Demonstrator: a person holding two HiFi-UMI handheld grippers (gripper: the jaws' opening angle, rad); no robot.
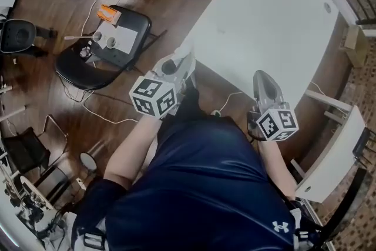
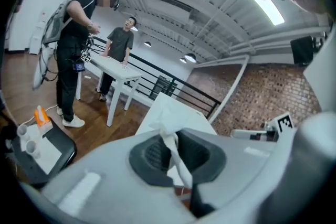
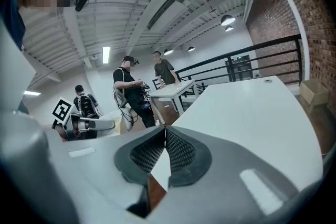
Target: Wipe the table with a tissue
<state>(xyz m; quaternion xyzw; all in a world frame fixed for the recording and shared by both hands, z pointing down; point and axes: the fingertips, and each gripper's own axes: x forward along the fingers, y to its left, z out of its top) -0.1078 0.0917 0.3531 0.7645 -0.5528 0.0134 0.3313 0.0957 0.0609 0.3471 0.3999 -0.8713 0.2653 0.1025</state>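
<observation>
1. The white table (image 1: 264,26) takes up the far right of the head view. Its long edge runs on a diagonal, and its surface is bare. It stands on a wooden floor (image 1: 53,120).

2. The operator's torso, in a dark blue shirt (image 1: 200,185), fills the near centre of the head view. Both forearms extend towards the table's near edge.

3. A black chair (image 1: 76,67) stands to the left, well apart from the table. On its seat lie a white sheet (image 1: 120,38) and an orange object (image 1: 108,13).

4. In the left gripper view, a second white table (image 2: 113,68) stands farther back, with two people beside it.

5. The left gripper (image 1: 185,59) points at the near left corner of the table. Its jaws are fully closed and clamp the tissue. No view shows whether it touches the table.

6. The right gripper (image 1: 262,74) sits to the right, over the table's near edge. Its jaw tips meet and nothing is between them.

7. The tissue (image 2: 171,138) is a crumpled white strip pinched between the left gripper's pads. One end bunches beyond the tips, towards the table corner, and the other end trails back between the jaws.
</observation>
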